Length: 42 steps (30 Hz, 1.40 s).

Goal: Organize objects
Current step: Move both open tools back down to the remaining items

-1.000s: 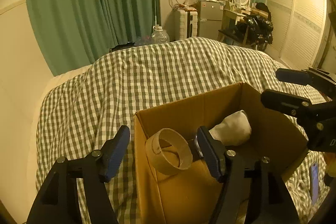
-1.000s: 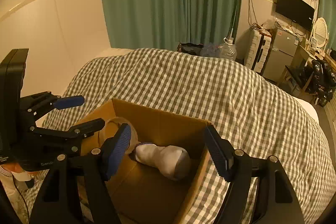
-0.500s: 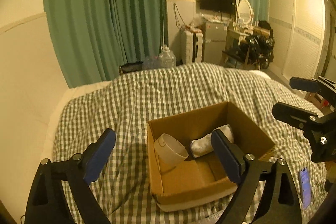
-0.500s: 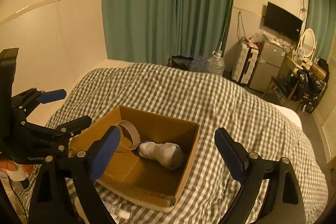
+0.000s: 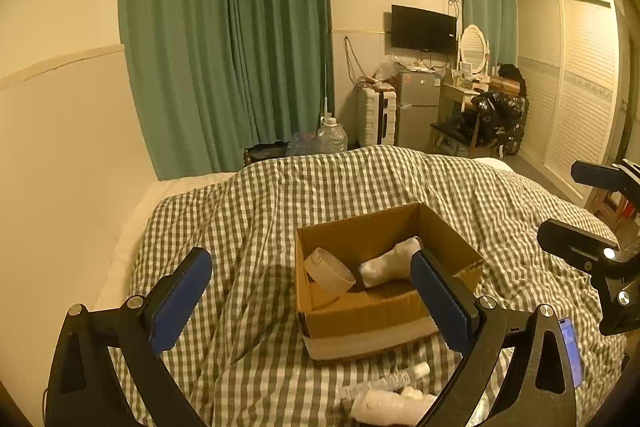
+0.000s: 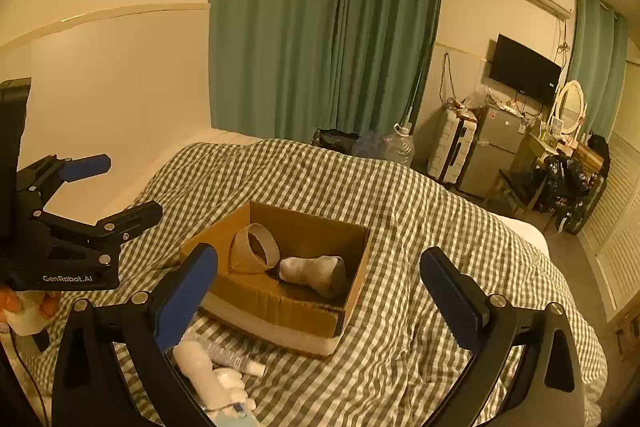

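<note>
An open cardboard box (image 5: 444, 233) (image 6: 354, 277) sits on the checked bedspread. Inside lie a tape roll (image 5: 329, 270) (image 6: 256, 249) and a rolled grey sock (image 5: 390, 262) (image 6: 316, 269). In front of the box lie a white plush toy (image 5: 390, 405) (image 6: 208, 375) and a clear tube (image 5: 394, 379) (image 6: 236, 357). My left gripper (image 5: 312, 301) is open and empty, held back above the bed before the box; it also shows in the right wrist view (image 6: 108, 187). My right gripper (image 6: 320, 301) is open and empty too, and shows at the right in the left wrist view (image 5: 576, 203).
A phone (image 5: 570, 351) lies on the checked bedspread (image 5: 320, 195) at the right. Green curtains (image 5: 224, 47), a water jug (image 5: 332, 137), a small fridge (image 5: 416, 107), a TV (image 5: 424, 29) and a cluttered dresser stand beyond the bed. A plain wall runs along the left.
Both grippers have pulled back and up from the box. The tape roll, close between my left fingers a second ago, now lies in the box. The toy and tube came into view.
</note>
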### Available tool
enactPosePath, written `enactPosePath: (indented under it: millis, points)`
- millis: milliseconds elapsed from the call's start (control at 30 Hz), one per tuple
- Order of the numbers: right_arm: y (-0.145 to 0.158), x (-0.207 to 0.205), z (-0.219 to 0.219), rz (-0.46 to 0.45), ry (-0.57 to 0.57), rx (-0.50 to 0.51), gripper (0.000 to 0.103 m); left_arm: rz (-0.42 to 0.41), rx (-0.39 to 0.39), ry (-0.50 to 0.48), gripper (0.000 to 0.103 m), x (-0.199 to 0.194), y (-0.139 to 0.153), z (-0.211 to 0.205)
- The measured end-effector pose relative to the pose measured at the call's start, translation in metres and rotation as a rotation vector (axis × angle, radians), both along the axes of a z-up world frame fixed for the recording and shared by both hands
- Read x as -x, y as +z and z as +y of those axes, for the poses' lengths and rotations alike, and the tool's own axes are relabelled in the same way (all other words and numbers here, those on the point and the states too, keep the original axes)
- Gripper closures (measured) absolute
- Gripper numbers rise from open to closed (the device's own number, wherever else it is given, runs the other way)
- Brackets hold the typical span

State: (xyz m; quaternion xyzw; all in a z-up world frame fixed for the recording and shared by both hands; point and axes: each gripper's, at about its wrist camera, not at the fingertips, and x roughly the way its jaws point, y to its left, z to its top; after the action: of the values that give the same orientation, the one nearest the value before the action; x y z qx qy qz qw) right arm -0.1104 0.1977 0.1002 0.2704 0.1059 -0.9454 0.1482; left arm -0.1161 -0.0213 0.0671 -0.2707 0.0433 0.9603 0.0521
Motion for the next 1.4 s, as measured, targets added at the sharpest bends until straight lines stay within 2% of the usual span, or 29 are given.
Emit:
enactPosePath:
  millis: [333,567,767,1000,1400]
  points:
    - [0.01,-0.04,0.005,0.028,-0.009,-0.007,0.001,0.017,-0.022,-0.007,0.001,-0.038,-0.001,0.002]
    - [-0.002,-0.055,0.002,0.015,0.003,-0.022,0.001,-0.006,-0.016,0.004,0.001,-0.054,-0.022,0.001]
    - [-0.037,-0.059,-0.006,-0.05,0.034,-0.049,0.001,-0.073,-0.02,0.012,0.001,-0.065,-0.06,-0.003]
    - [-0.102,-0.063,-0.012,-0.181,0.077,-0.081,0.001,-0.164,0.012,0.014,0.001,-0.073,-0.114,0.002]
    - [-0.167,-0.069,-0.017,-0.34,0.121,-0.122,0.001,-0.251,0.045,0.003,0.001,-0.086,-0.159,0.006]
